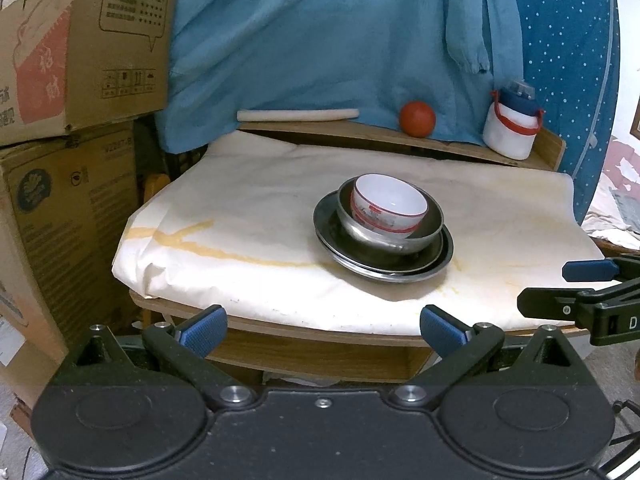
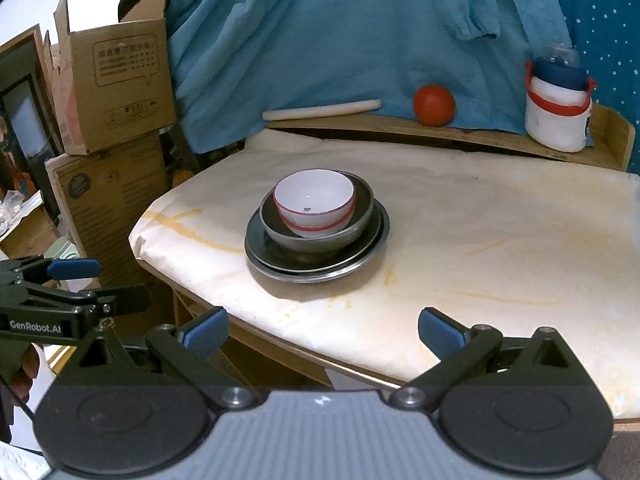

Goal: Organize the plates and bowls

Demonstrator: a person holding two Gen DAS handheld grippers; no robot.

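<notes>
**Both grippers held wide and empty before a finished stack**

The left gripper (image 1: 322, 330) is seen at the bottom of the left wrist view with its blue pads spread wide apart; nothing is held between them and nothing is touched. The right gripper (image 2: 322, 332) is likewise spread wide at the bottom of the right wrist view, empty, its pads hanging over the near edge of the table (image 2: 500, 240). Each gripper is also caught side-on at the edge of the other's view, low right in one and low left in the other.

Near the middle of both frames, a white bowl (image 1: 390, 204) with a red rim is nested inside a steel bowl (image 1: 434, 222), which is set on stacked steel plates (image 1: 448, 252). The white bowl appears empty apart from a small dark mark on its floor. The plates rest on the stained white cover of the table.

On the raised ledge toward the top of the frame, a pale rolling pin (image 1: 298, 115), a red ball (image 1: 417, 118) and a white bottle (image 1: 510, 128) with a blue cap are lined up. Cardboard boxes (image 1: 80, 44) are piled at upper left.

How many plates are stacked cannot be counted with certainty, and the bottle's contents are hidden.
</notes>
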